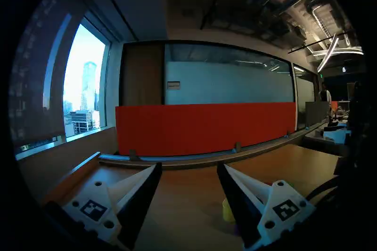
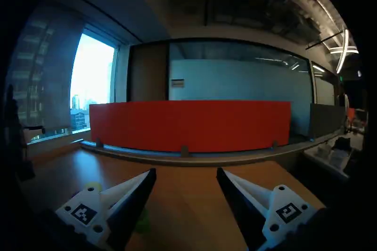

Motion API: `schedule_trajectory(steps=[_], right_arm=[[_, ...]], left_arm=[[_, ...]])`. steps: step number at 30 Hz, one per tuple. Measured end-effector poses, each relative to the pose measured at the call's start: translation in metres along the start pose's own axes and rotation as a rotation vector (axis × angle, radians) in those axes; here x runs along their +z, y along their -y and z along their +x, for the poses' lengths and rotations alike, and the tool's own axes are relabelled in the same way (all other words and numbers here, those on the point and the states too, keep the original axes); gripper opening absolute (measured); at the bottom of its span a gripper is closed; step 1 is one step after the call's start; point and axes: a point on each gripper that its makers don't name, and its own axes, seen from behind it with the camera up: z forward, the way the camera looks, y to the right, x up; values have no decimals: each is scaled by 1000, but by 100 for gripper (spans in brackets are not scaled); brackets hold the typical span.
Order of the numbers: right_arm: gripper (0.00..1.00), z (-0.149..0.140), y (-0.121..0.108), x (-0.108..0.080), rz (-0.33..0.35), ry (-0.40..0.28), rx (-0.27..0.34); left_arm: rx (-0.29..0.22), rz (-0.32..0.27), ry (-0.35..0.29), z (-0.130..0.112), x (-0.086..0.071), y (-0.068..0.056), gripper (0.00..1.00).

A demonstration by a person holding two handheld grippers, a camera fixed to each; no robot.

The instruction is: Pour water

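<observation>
**A:** Both wide open, gripping nothing: left hand-held gripper (image 1: 189, 165) and right hand-held gripper (image 2: 186, 170) hover over the desk (image 1: 188, 206).

**B:** A yellow object (image 1: 227, 211) peeks out beside the left one's right finger, mostly hidden. Probably a light, crushable cup, so I'd pinch mid-wall, gently.

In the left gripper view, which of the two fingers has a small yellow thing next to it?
The finger on the picture's right: the yellow thing shows at its inner edge. The other finger borders only desk.
</observation>
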Motion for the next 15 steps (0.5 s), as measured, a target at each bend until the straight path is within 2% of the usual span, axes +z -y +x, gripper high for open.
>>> schedule_trajectory(steps=[6, 9, 15], right_arm=[[99, 6, 6, 2, 23, -2, -2], [99, 7, 8, 2, 35, 1, 17], [99, 3, 5, 2, 51, 8, 31]], left_arm=[[-8, -12, 19, -1, 5, -4, 86], [-13, -25, 31, -4, 7, -6, 86], [-39, -76, 44, -9, 8, -18, 86]])
